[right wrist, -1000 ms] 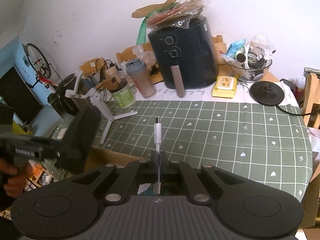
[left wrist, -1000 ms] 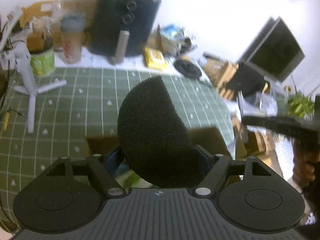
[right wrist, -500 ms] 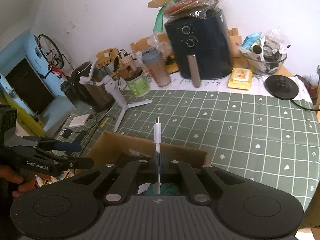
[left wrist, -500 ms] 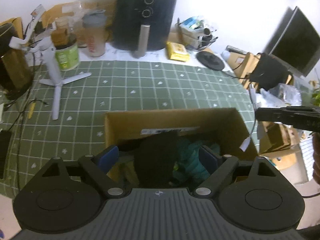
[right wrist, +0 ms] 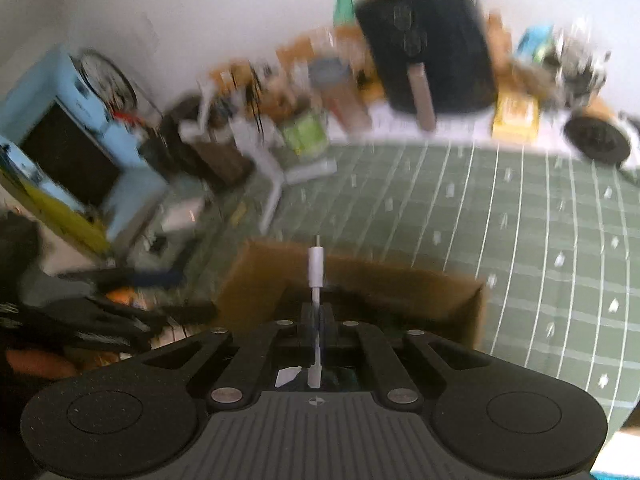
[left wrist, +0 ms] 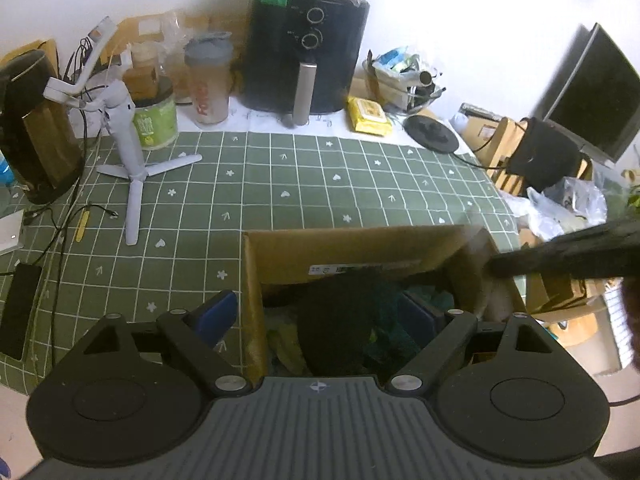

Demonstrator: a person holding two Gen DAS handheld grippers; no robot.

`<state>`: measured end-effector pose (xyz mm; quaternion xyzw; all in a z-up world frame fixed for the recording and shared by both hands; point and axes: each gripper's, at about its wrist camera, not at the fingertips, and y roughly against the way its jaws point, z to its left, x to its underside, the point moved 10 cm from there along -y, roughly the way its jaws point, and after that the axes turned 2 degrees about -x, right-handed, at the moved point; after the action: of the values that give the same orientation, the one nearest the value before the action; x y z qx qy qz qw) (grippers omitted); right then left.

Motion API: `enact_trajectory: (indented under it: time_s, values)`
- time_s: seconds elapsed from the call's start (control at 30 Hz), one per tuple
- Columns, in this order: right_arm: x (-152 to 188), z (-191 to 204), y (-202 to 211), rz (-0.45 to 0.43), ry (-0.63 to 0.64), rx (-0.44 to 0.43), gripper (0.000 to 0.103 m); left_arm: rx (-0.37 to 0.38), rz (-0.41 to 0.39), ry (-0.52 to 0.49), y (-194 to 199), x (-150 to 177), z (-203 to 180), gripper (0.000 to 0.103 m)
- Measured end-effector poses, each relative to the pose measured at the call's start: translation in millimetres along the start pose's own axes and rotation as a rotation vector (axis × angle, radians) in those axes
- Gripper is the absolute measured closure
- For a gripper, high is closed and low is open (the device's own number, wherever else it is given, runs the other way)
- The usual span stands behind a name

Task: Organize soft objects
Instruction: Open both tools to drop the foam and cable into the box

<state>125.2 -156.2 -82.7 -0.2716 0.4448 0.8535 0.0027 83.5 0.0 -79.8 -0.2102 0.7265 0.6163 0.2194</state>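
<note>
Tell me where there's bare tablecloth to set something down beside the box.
Free: the green tablecloth between the cardboard box and the air fryer, and right of the white tripod. Crowded: the back row by the wall, and the left edge with cables and the phone.

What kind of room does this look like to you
Likely a cluttered home kitchen or dining corner: an air fryer, a kettle base and a shaker bottle line a table with a green checked tablecloth.
</note>
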Motion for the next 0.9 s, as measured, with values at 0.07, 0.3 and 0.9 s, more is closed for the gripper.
enact_trajectory:
  time_s: [0.07,0.3,0.9]
  values:
    - [6,-1,-13,0.019,0.010,0.068,0.057,-0.001,-0.005,-0.002,3,1,6,0.015]
    - [19,22,-16,-0.037,0.116,0.249,0.000,-0.028,0.011,-0.025,10,9,33,0.015]
    - [48,46,-3,-0.085,0.051,0.510,0.000,-0.005,0.049,-0.120,2,24,42,0.000]
